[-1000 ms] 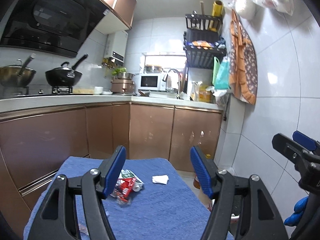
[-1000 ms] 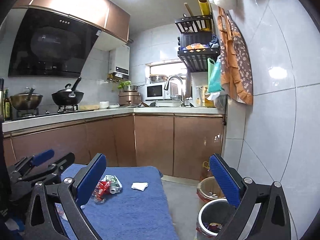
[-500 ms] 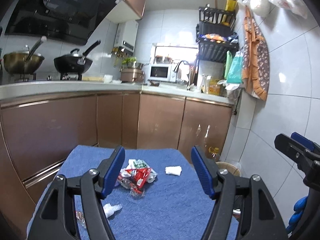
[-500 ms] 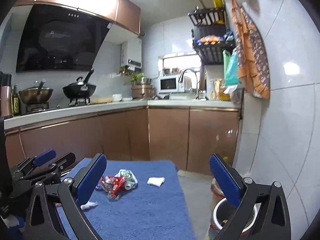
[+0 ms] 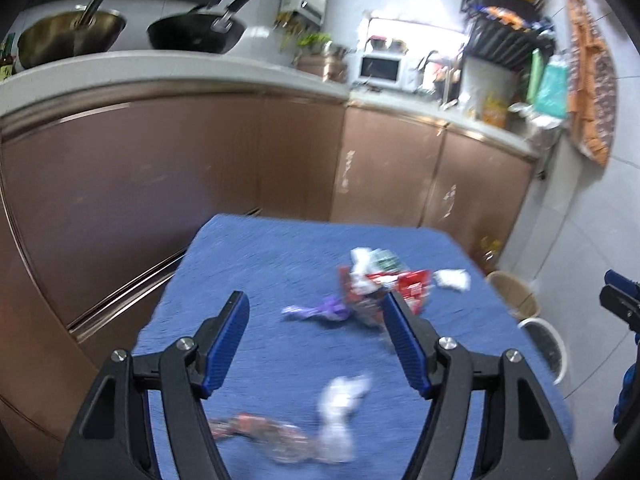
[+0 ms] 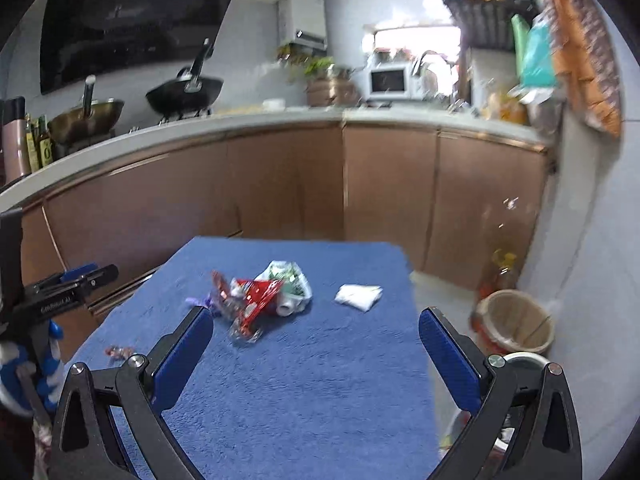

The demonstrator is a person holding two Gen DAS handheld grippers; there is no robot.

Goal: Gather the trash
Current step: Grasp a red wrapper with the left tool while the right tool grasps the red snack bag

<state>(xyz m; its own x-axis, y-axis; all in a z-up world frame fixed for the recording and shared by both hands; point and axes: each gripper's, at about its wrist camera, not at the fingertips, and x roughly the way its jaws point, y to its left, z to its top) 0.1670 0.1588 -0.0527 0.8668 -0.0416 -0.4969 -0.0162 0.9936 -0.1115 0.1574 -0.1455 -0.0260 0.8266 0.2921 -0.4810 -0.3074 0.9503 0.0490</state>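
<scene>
A table under a blue towel [image 5: 248,264] [image 6: 320,380] holds scattered trash. A heap of red and green wrappers [image 5: 380,284] [image 6: 264,292] lies mid-table, with a purple wrapper [image 5: 316,312] [image 6: 198,302] to its left and a crumpled white tissue [image 5: 452,279] [image 6: 358,296] to its right. Nearer me lie a white crumpled piece [image 5: 340,396] and a blurred wrapper [image 5: 256,432] [image 6: 118,351]. My left gripper [image 5: 314,298] [image 6: 76,280] hangs open above the towel, short of the purple wrapper. My right gripper [image 6: 316,314] [image 5: 620,296] is open too, short of the heap, with nothing between its fingers.
Brown kitchen cabinets [image 6: 280,184] under a counter run behind and left of the table. On the floor to the right stand a wooden bucket [image 6: 516,320] [image 5: 516,292] and a white-rimmed bin [image 6: 524,360] [image 5: 548,340], against a tiled wall. A bottle [image 6: 500,272] stands behind the bucket.
Both views have dropped and tilted down toward the table, so the trash looks closer and larger. Near-side wrappers have come into sight. Both grippers stay open.
</scene>
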